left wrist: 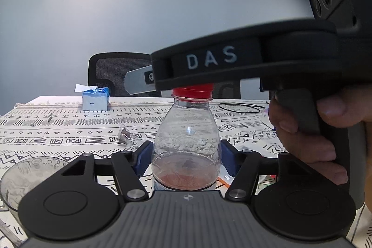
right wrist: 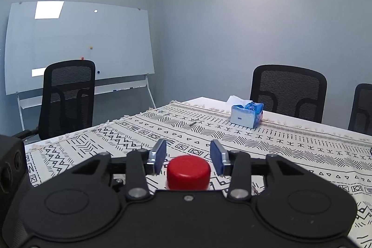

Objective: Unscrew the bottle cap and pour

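A clear plastic bottle (left wrist: 186,131) with a little reddish liquid in its base stands upright on the patterned tablecloth (left wrist: 69,131). My left gripper (left wrist: 186,160) is shut on its lower body, a blue pad pressed on each side. Its red cap (left wrist: 193,91) is partly covered by the right gripper's black body, held by a hand (left wrist: 307,138). In the right wrist view, my right gripper (right wrist: 188,155) is open around the red cap (right wrist: 188,170), with a small gap between each blue pad and the cap.
A glass bowl (left wrist: 28,176) sits at the near left beside the bottle. A blue tissue box (left wrist: 95,100) stands near the far edge, with a crumpled wrapper (left wrist: 125,135) and a black cable loop (left wrist: 239,107) on the cloth. Black office chairs (right wrist: 288,90) ring the table.
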A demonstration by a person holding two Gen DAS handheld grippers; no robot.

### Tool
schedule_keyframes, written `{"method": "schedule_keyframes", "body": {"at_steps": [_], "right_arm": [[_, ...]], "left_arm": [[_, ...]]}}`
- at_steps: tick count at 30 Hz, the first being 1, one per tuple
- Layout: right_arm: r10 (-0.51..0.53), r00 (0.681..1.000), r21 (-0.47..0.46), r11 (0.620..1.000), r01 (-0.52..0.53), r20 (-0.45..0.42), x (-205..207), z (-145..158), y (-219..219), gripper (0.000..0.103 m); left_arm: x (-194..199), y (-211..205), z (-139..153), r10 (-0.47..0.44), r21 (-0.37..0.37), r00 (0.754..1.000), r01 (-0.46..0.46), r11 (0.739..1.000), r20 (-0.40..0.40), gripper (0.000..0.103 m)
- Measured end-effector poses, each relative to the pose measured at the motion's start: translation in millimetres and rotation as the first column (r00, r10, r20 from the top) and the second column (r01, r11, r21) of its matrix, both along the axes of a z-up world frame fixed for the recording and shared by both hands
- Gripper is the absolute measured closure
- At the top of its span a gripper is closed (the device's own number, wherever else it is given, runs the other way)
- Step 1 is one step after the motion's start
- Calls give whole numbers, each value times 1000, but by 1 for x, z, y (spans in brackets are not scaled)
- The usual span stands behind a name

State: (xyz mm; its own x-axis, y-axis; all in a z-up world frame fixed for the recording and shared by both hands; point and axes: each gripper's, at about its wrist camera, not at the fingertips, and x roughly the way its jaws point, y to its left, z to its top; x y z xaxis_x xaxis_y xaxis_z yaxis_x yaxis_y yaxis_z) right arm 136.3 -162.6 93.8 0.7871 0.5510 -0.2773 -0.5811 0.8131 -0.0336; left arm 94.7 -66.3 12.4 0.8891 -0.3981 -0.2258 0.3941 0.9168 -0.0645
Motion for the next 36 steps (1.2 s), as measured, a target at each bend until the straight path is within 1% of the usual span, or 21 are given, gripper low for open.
{"method": "schedule_keyframes", "body": {"at_steps": [5,9,13,14,17,19,22,24,26,27,29,31,36], "right_arm": [[3,1000,-18,1000,-3,3,-2,0,2,69],[61,998,-25,998,-60,28,-1,-2,-3,69],[90,995,-15,996,-90,41,1,-4,-6,69],[91,995,-15,996,-91,42,0,-4,-6,69],[93,995,-15,996,-93,46,-1,-4,-5,69],[95,994,-15,995,-94,49,-2,-4,-5,69],[97,994,-23,995,-96,56,-3,-4,-5,69],[101,993,-34,994,-99,53,-2,-4,-6,68],[101,994,-44,994,-99,46,-2,-4,-7,67],[84,996,-43,996,-83,32,-2,-3,-6,64],[4,1000,-46,999,-4,2,-5,-2,0,63],[-46,999,-46,998,45,-4,-9,-1,4,63],[-105,995,-51,993,105,4,-14,-3,7,62]], "left_arm": [[-1,-1,0,0,-2,1000,0,1000,11,44],[0,0,0,-2,-6,1000,3,1000,15,44],[-1,-2,-1,2,-4,1000,-2,1000,25,44],[-1,-4,-1,4,10,999,-4,1000,35,44],[-5,-11,-7,10,83,996,-17,996,91,44],[-6,-12,-8,8,101,994,-18,995,106,44],[-1,-11,-6,-5,95,996,-3,996,90,44],[3,-9,-5,-9,74,997,3,997,75,44],[6,-8,-5,2,59,997,-6,998,78,44],[7,-8,-6,5,51,997,-9,999,77,44],[10,-9,-5,6,45,998,-9,999,69,44],[14,-9,-6,5,31,998,-7,999,64,44],[19,-14,-8,17,26,997,-19,999,79,44]]}}
